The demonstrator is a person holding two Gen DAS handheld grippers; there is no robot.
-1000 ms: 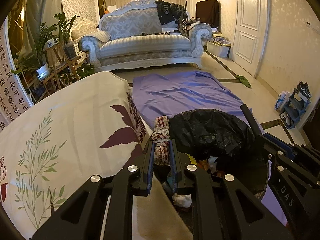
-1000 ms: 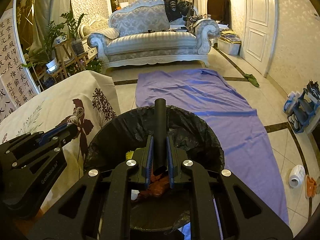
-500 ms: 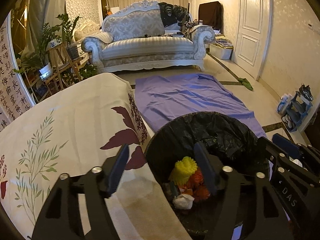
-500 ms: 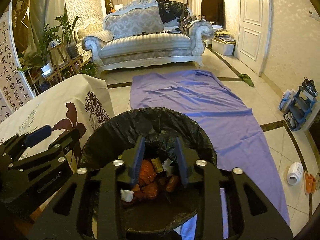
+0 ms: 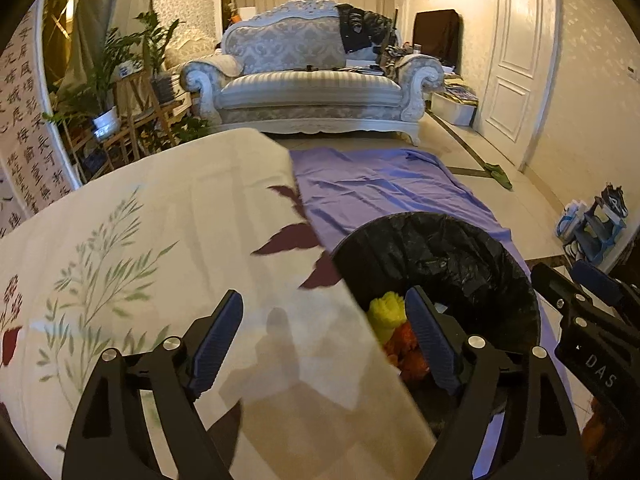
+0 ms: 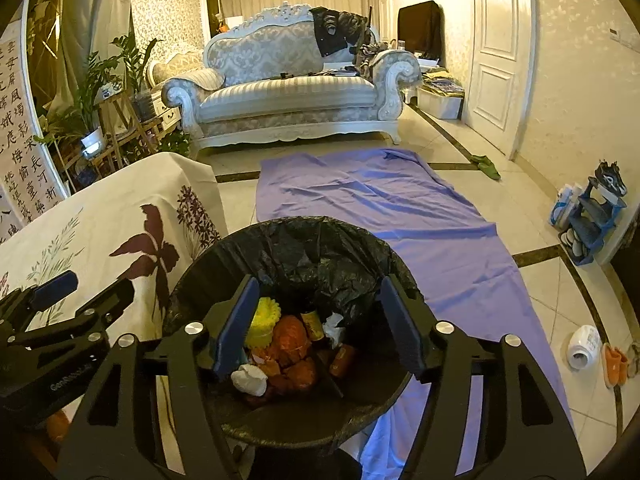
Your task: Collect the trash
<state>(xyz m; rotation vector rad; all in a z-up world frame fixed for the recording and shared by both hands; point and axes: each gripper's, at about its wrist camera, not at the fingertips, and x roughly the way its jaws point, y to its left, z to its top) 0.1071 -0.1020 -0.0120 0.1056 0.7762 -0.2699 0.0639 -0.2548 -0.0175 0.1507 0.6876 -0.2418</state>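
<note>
We are opening both tools, left tool (image 5: pixel 324 336) and right tool (image 6: pixel 316 322), now empty; dropped trash is lying in bin (image 6: pixel 224 264).

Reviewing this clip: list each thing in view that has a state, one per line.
Left hand-held gripper: jaws opening, nothing between them.
Right hand-held gripper: jaws opening, empty, over the bin.
Trash bin: lined with a black bag, holding trash.
Door: closed.
Purple cloth: spread flat on the floor.
</note>
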